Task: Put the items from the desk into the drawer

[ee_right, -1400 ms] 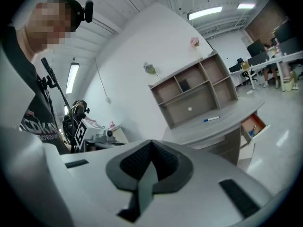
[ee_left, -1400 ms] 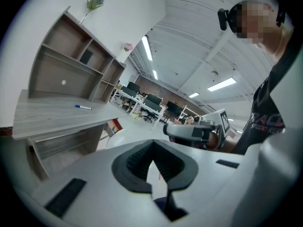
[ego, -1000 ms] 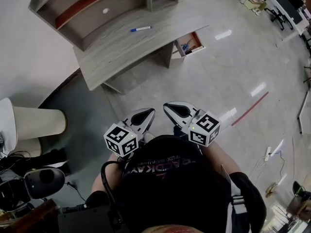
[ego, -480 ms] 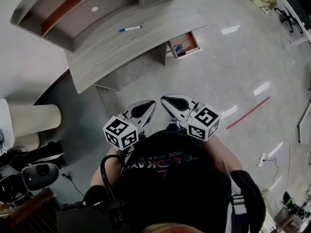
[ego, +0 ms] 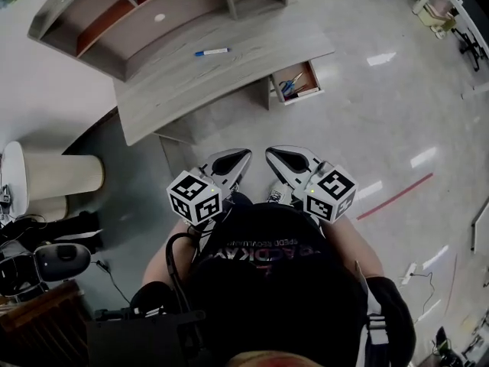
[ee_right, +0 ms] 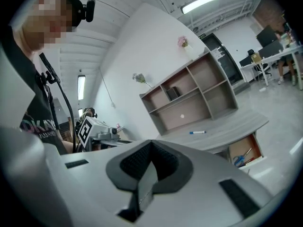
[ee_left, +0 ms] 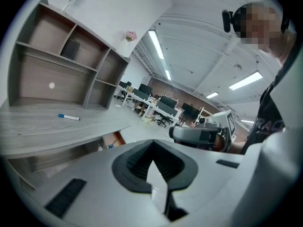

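**Two shut grippers, one marker to fetch from the desk**

Both of my grippers are closed tight with nothing in them. The left gripper (ego: 241,156) and right gripper (ego: 272,154) sit side by side in front of my chest, pointing toward the desk (ego: 191,90) and well short of it. Each gripper's own view shows its pads pressed together on empty air.

A marker (ego: 212,52) with a blue cap lies flat on the desk top, apart from everything else and near the shelves (ego: 122,29) at the desk's back. It is the only loose item I can see on the top. The drawer (ego: 296,81) stands pulled out at the end of the desk on my right gripper's side, and blue-handled scissors (ee_right: 241,157) already lie in it.

I judge this to be the approach step, with no pick begun. Next I need to close in on the desk, open one pair of jaws and bring them down across the marker's barrel. Then I carry it along the desk to the drawer.

My body blocks the lower part of the head view. Much of the drawer's inside is cut off by its walls. A small white spot (ego: 160,17) on the shelves' back panel is too small to name, as is a dark thing (ee_left: 71,48) in one upper compartment.
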`<state>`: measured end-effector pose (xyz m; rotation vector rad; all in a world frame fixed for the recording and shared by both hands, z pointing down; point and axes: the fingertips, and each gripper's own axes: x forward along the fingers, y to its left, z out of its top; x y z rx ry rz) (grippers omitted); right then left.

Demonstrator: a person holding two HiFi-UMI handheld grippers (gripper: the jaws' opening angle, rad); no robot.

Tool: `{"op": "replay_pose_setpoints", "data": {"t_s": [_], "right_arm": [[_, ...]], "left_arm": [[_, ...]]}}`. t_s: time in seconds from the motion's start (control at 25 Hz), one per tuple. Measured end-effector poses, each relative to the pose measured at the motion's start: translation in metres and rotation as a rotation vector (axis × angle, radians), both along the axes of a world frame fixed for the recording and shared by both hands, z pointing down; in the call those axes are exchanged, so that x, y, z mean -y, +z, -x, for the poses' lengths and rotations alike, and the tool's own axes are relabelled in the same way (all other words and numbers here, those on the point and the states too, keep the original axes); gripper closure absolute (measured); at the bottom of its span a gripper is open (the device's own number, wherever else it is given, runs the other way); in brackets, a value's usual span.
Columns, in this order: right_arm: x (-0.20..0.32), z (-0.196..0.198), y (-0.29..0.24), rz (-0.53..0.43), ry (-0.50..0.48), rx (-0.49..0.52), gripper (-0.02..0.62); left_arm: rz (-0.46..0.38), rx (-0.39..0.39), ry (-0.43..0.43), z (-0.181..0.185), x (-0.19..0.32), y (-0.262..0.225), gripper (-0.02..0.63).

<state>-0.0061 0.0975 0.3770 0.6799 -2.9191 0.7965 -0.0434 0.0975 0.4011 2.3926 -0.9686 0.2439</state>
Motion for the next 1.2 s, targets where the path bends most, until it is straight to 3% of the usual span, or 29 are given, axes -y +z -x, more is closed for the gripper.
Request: {"op": "replay_pose_setpoints", "data": {"t_s": [0.24, 0.88, 1.0, 1.2], "right_arm": [[0.022, -0.01, 0.002, 0.012, 0.023, -0.02, 0.578], [0.134, 0.015, 0.008, 0.065, 0.202, -0.043, 0.578], [0.148, 0.019, 0.012, 0.073, 0.218, -0.05, 0.578], [0.161, 0.024, 0.014, 0.094, 0.255, -0.055, 0.578]], "left_arm": [[-0.002, 0.001, 0.002, 0.003, 0.031, -0.001, 0.595], [0.021, -0.002, 0.091, 0.051, 0.17, 0.015, 0.595], [0.012, 0.032, 0.089, 0.061, 0.189, 0.023, 0.595], [-0.011, 0.153, 0.075, 0.088, 0.224, 0.047, 0.595]]}}
